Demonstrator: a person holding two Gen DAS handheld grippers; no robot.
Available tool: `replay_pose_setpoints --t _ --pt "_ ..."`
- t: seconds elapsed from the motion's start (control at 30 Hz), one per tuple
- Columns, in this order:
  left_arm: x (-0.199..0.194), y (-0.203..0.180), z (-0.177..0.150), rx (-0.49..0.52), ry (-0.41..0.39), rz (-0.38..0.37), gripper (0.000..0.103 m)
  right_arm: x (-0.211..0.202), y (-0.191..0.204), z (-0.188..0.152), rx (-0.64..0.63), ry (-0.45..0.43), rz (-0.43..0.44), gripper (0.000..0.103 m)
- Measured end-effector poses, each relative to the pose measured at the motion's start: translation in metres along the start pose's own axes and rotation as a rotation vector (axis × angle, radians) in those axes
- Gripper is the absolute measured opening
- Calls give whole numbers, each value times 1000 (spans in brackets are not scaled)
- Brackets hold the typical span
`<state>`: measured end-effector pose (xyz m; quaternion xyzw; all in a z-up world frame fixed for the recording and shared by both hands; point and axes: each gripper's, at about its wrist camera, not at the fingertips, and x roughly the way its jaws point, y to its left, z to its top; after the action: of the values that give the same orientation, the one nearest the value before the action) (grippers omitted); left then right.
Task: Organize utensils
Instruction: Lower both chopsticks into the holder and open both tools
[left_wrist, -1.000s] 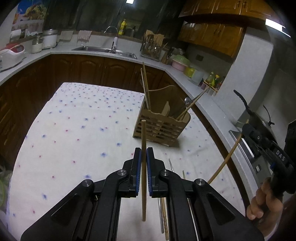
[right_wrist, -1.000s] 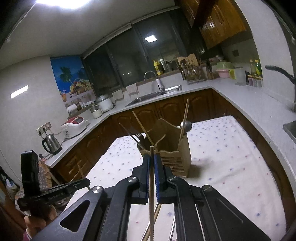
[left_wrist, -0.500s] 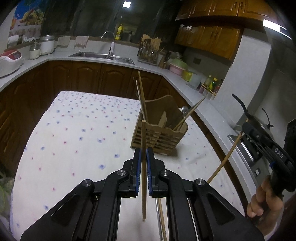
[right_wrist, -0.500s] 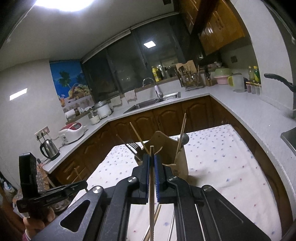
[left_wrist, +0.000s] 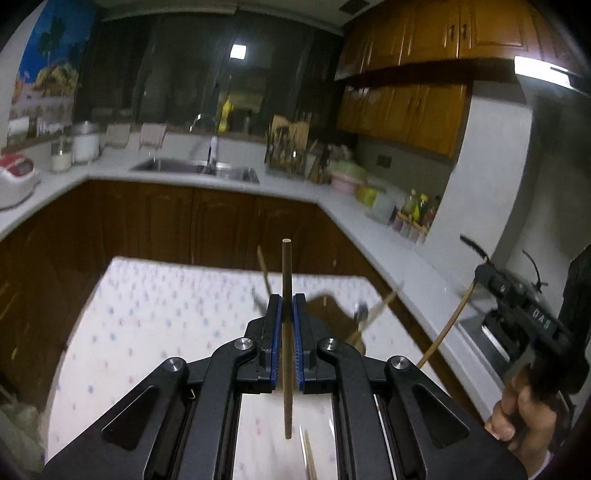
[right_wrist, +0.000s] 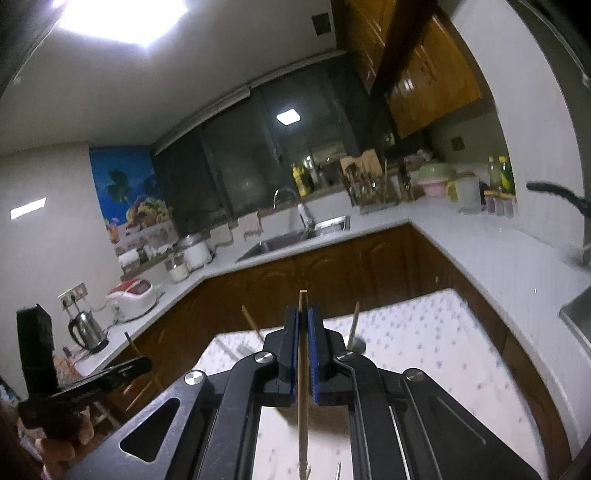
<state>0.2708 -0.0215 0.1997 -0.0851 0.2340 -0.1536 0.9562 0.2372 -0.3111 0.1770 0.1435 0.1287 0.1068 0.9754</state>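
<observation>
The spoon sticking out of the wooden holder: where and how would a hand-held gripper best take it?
By the thin handle above the bowl, coming from above: the spoon stands bowl-up, leaning, its lower part hidden behind the right hand-held gripper, which already clamps a chopstick.

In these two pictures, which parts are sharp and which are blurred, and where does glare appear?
Left wrist view: the left gripper and its dark chopstick are sharp, while the dotted tablecloth and wooden holder are smeared. Right wrist view: the right gripper and its pale chopstick are crisp, and the ceiling lamp is blown out white.
</observation>
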Motion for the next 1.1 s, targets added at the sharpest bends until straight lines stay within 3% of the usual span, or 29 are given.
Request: replay_pose_setpoints --t 0.17,0.37,0.7,1.1 --pt "18 -9 35 9 -63 1 5 21 0 25 -9 -63 -30 5" --pt "51 -15 54 12 -83 14 5 48 -7 38 2 -112 -66 5" --pt "112 -1 20 -37 -26 43 5 73 -10 2 -34 -139 -117 5" --pt "135 15 -22 -51 67 68 5 92 -24 -38 -12 -28 -142 5"
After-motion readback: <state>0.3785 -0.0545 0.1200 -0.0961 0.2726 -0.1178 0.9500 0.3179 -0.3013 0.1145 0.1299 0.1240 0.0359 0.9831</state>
